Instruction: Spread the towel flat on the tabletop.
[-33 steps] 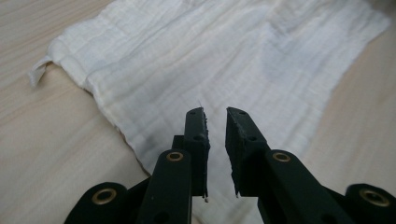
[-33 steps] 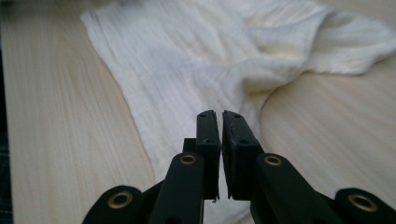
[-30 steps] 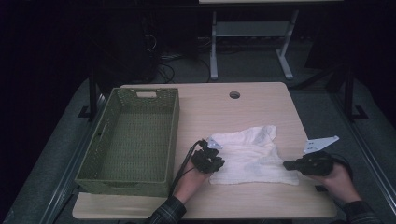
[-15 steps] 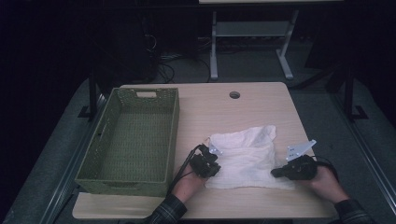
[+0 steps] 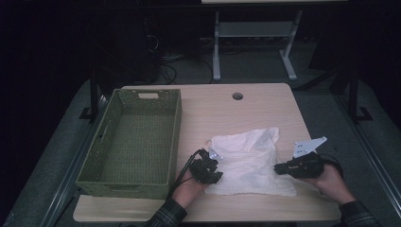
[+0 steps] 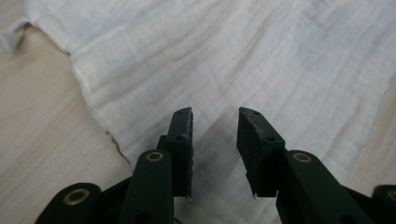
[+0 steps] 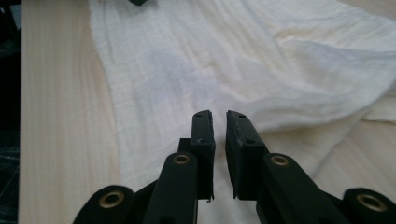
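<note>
Dark floor and the legs of a stand fill the upper part of the high view, and below them a pale wooden tabletop (image 5: 227,113) takes up the middle of the frame. On its lower right part lies a white cloth (image 5: 250,161), spread fairly flat with soft wrinkles and one corner turned toward the upper right. A green woven basket (image 5: 106,177) sits along the left side of the tabletop, well apart from the cloth's middle but near its left edge. A small round hole (image 5: 237,96) shows in the wood toward the upper centre.

At the cloth's lower left edge the left tongs (image 5: 218,174) rest low over the fabric. In the left gripper view the left tongs (image 6: 215,119) are spread with a clear gap; they have just been opening, and the cloth lies beneath them, not pinched.

At the cloth's right edge, lower right of the frame, the right tongs (image 5: 276,168) point left toward the fabric. In the right gripper view the right tongs (image 7: 218,114) stand with a narrow slit between them; they have just been opening slightly, and nothing is caught in the slit, while the cloth lies under and ahead of them.
</note>
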`<state>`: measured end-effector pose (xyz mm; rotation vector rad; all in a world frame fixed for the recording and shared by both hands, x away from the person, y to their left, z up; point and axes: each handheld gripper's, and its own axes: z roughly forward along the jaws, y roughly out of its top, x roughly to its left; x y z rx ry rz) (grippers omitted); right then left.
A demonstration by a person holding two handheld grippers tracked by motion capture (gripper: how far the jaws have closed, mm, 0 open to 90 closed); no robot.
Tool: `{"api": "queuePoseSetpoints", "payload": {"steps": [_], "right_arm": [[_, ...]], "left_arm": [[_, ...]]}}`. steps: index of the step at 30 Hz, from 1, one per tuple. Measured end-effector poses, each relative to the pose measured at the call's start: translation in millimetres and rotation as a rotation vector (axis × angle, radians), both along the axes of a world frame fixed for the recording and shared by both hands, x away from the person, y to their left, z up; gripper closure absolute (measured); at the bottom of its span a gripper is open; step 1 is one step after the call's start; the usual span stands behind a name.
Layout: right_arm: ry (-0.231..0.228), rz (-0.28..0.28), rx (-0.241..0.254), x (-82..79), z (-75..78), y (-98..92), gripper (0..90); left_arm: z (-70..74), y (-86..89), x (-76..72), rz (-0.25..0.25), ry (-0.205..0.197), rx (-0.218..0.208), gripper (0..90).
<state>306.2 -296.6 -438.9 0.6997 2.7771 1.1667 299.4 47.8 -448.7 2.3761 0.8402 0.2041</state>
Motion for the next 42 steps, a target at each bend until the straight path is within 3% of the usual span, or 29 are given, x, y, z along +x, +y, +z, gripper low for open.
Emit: {"api": "queuePoseSetpoints", "payload": {"steps": [7, 13, 20, 26, 31, 35, 37, 39, 42], "right_arm": [[-0.029, -0.068, -0.006, 23.1, 6.0, -3.2, 74.1], [-0.056, -0.157, -0.004, 56.4, 11.6, -14.1, 73.5], [-0.063, -0.279, -0.013, 99.2, 7.9, -30.5, 71.8], [-0.035, -0.343, -0.031, 128.5, -2.2, -33.1, 67.8], [-0.002, -0.356, -0.039, 138.6, -12.0, -33.1, 66.6], [0.042, -0.35, -0.045, 140.4, -20.9, -32.6, 64.8], [0.061, -0.35, -0.039, 141.1, -24.8, -32.3, 65.7], [0.054, -0.33, -0.039, 142.6, -28.8, -32.4, 73.5], [0.052, -0.318, -0.048, 142.0, -28.6, -32.5, 82.7]], "left_arm": [[13.7, -0.9, 17.8, 0.063, -0.045, -0.042, 62.5], [17.8, -7.4, 42.8, 0.113, -0.079, -0.042, 62.4], [12.0, -11.4, 73.0, 0.167, -0.087, -0.016, 61.7], [3.1, -12.0, 98.1, 0.213, -0.086, -0.001, 59.1], [-4.6, -15.4, 113.2, 0.239, -0.08, 0.01, 57.0], [-13.2, -15.9, 118.5, 0.247, -0.059, -0.011, 57.0], [-13.7, -14.8, 119.1, 0.247, -0.067, -0.018, 58.4], [-13.4, -14.2, 119.3, 0.243, -0.067, -0.017, 63.2], [-13.8, -15.2, 119.3, 0.237, -0.067, -0.028, 80.0]]}}
